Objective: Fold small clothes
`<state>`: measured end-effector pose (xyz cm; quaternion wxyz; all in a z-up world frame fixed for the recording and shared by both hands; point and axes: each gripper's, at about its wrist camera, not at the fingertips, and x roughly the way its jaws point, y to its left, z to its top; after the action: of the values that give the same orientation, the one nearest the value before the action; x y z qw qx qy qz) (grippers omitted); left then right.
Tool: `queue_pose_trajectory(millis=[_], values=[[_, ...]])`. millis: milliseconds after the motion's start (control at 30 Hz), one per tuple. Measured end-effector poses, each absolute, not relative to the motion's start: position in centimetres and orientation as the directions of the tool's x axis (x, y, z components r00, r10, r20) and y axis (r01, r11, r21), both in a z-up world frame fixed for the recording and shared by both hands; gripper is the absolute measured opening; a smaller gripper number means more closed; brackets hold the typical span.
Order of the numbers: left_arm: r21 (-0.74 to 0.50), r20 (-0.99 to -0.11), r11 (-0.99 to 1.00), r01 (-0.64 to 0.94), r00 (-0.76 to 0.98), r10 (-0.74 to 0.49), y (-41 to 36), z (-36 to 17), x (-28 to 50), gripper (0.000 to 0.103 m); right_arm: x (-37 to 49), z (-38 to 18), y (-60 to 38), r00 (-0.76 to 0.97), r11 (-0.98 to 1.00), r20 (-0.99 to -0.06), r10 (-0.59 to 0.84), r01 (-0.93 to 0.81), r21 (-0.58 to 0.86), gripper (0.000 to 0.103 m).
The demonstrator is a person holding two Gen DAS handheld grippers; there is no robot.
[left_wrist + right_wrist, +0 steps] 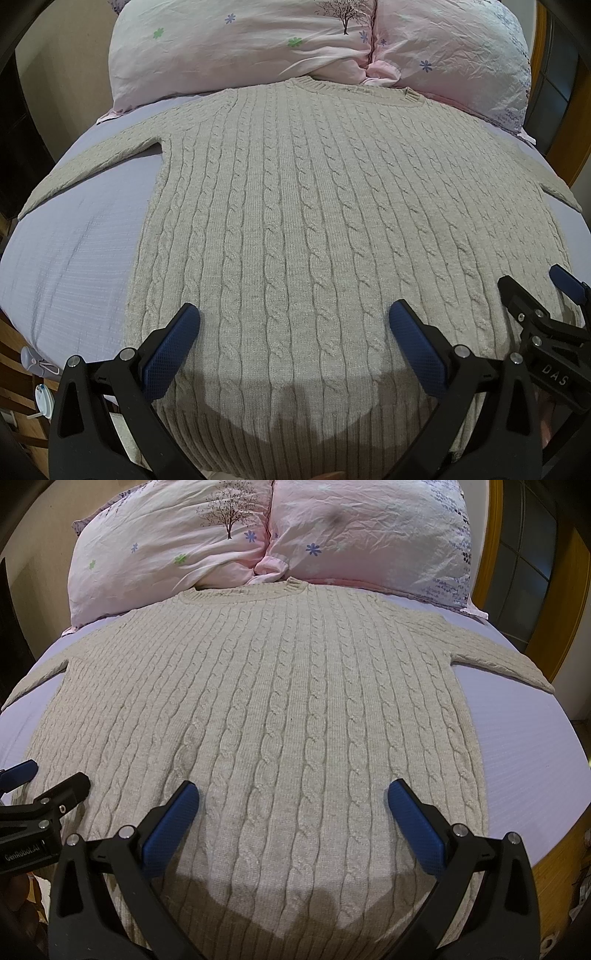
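A beige cable-knit sweater [314, 206] lies flat on the lilac bed, collar toward the pillows, both sleeves spread out to the sides; it also fills the right wrist view [280, 701]. My left gripper [293, 317] is open and empty, hovering above the sweater's lower part near the hem. My right gripper [291, 794] is open and empty too, above the lower part further right. Each gripper shows at the edge of the other's view: the right one [543, 295] and the left one [48, 775].
Two pink flowered pillows [258, 48] lie behind the collar. The lilac sheet [74, 251] shows on both sides of the sweater. A wooden bed frame [561, 867] runs along the right. Small items [37, 369] lie beside the bed at the left.
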<state>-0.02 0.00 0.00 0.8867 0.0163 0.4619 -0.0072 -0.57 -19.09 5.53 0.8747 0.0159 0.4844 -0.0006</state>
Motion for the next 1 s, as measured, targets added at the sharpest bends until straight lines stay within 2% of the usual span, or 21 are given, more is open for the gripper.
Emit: queue_pose_trajectory(millis=[433,567,667,767,800,833,867,933,1000], values=[[0.023,-0.834,0.999,0.035,0.551,0.0,-0.2,0.0,0.3,0.102,-0.8,5.4,-18.5,0.544,1.0,-0.838,0.024,-0.002,0.028,0.101],[0.027,-0.842,0.999,0.044,0.539,-0.001,-0.1,-0.1,0.7,0.102,-1.3,5.4,-18.8,0.59,0.997,-0.804,0.071,-0.063,0.042,0.101],[0.028,-0.847,0.997,0.07,0.531,-0.014,-0.2,-0.1,0.8,0.102,-0.7,6.1,-22.1,0.599,0.984,-0.782,0.175,-0.083,0.157,0.101],[-0.009,-0.853,0.992,0.129,0.516,-0.074,0.4,0.2,0.9,0.102,0.7,8.8,-30.8,0.683,0.944,-0.716,0.144,0.123,0.307,0.101],[-0.04,-0.85,0.989,0.139,0.515,-0.107,0.7,0.5,1.1,0.102,1.1,9.7,-34.7,0.712,0.906,-0.694,0.109,0.215,0.363,0.099],[-0.086,-0.841,0.985,0.147,0.519,-0.151,1.3,0.7,1.2,0.102,1.4,10.1,-37.7,0.729,0.872,-0.68,0.081,0.28,0.403,0.092],[-0.178,-0.811,0.972,0.152,0.537,-0.232,2.6,1.3,1.4,0.102,1.8,10.4,-41.5,0.739,0.823,-0.672,0.042,0.356,0.442,0.087],[-0.259,-0.764,0.957,0.134,0.578,-0.287,4.5,2.1,1.9,0.102,2.6,10.0,-47.3,0.718,0.737,-0.696,-0.031,0.487,0.469,0.061],[-0.31,-0.703,0.945,0.104,0.644,-0.302,6.7,3.0,2.3,0.102,3.5,8.5,-53.5,0.666,0.612,-0.743,-0.071,0.617,0.495,0.045]])
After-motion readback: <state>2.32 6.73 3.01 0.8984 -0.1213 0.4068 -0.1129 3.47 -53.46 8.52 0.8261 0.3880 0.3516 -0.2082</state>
